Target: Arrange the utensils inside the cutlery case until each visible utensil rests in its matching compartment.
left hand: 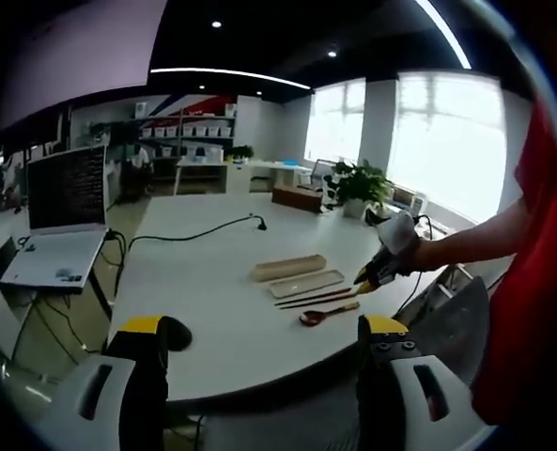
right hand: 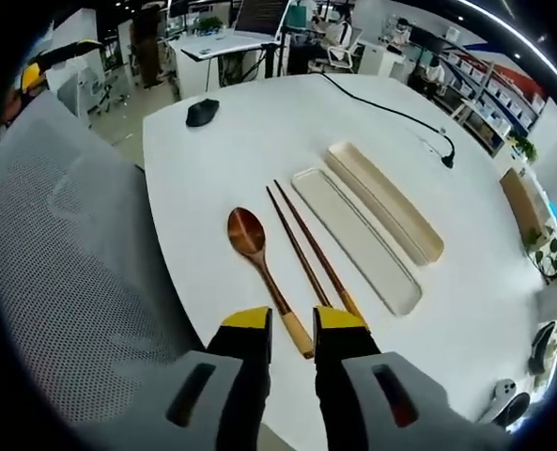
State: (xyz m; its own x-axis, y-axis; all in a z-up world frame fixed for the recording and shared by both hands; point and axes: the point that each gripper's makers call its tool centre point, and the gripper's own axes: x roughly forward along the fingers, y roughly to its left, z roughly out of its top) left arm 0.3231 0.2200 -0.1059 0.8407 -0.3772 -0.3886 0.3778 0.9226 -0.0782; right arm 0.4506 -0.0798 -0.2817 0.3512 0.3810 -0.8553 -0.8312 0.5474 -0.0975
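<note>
- The white desk (right hand: 222,160) is carrying everything mid-frame in the right gripper view.
- The case (right hand: 386,200) and its lid (right hand: 355,238) are lying side by side, centre-right.
- The chopsticks (right hand: 301,242) and spoon (right hand: 259,258) are lying left of them.
- The right tool (right hand: 291,331), jaws apart, is straddling the spoon handle.
- The left tool (left hand: 262,325) is hanging open, bottom of its view.

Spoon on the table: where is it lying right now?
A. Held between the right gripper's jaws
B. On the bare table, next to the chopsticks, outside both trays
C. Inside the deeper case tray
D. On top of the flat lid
B. In the right gripper view the spoon lies on the white table beside the chopsticks, clear of the flat lid and the case tray; the right gripper hovers open over its handle end.
</note>
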